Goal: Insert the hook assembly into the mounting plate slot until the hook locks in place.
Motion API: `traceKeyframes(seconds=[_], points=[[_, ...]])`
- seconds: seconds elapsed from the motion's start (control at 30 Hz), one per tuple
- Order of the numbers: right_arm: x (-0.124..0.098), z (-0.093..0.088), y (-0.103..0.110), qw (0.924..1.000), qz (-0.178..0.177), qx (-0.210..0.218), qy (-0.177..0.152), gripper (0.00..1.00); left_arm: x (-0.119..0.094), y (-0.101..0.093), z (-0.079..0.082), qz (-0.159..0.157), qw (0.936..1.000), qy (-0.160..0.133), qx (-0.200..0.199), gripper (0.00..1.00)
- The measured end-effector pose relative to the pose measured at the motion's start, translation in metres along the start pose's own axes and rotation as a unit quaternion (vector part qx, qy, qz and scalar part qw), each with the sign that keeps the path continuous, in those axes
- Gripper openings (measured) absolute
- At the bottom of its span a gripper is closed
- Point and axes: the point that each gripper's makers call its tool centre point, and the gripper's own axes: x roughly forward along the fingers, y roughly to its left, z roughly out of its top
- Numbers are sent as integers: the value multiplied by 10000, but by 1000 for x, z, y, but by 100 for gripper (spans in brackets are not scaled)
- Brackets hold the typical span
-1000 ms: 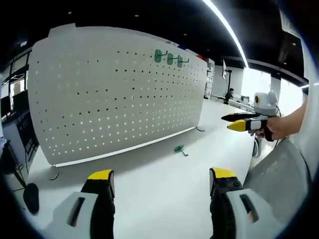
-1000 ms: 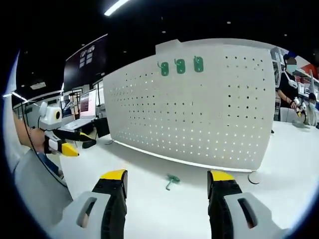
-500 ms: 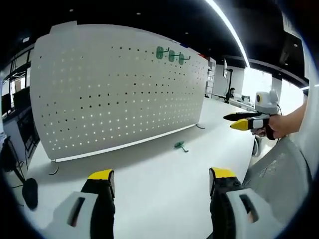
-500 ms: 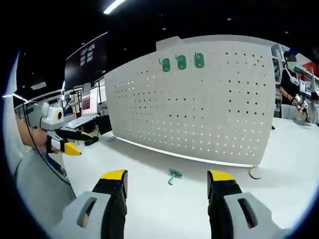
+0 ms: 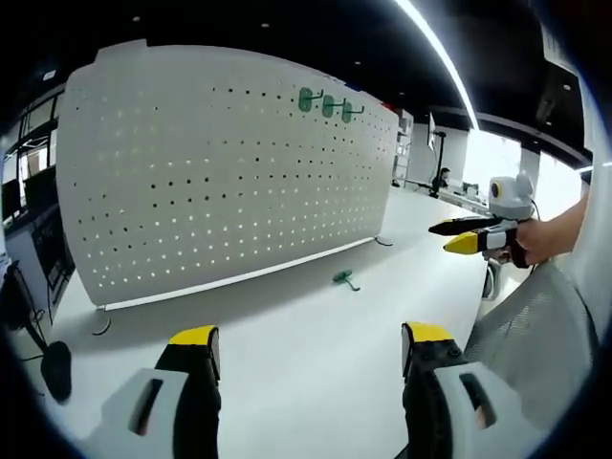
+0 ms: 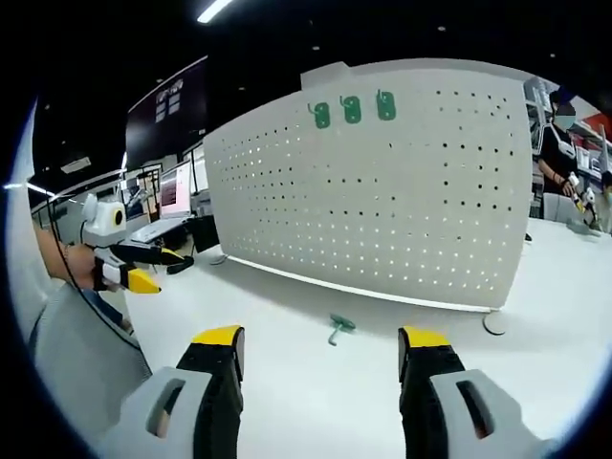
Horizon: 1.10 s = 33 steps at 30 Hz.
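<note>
Slightly nearer than a second ago, both jaw pairs wide and empty, with loose green hook (image 6: 338, 327) lying flat on table (image 6: 287, 382) before pegboard (image 6: 402, 191); pickup pending.

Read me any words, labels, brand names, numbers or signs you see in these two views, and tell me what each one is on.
None can be read.
Dark wall panel, right gripper view: pale marks, too small and blurred to read.
Monitor beneath it: lit screen, content too blurred to read.
White pegboard, green hooks on it, loose green hook on the table, both tongs: no lettering visible.
</note>
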Motion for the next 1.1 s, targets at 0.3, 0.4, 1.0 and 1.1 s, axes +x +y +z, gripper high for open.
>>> traceKeyframes(seconds=[0.3,0.4,1.0,1.1], points=[[1,-4,2,9999,29,9,97,63,7,-3,9,-77,10000,-22,55,80],[2,-6,2,9999,42,-5,144,63,10,-4,14,-111,9999,-52,115,80],[2,-8,2,9998,37,13,185,63,44,-21,44,-493,9979,-157,397,80],[2,-9,1,9998,35,24,188,63,49,-23,46,-576,9970,-127,496,80]])
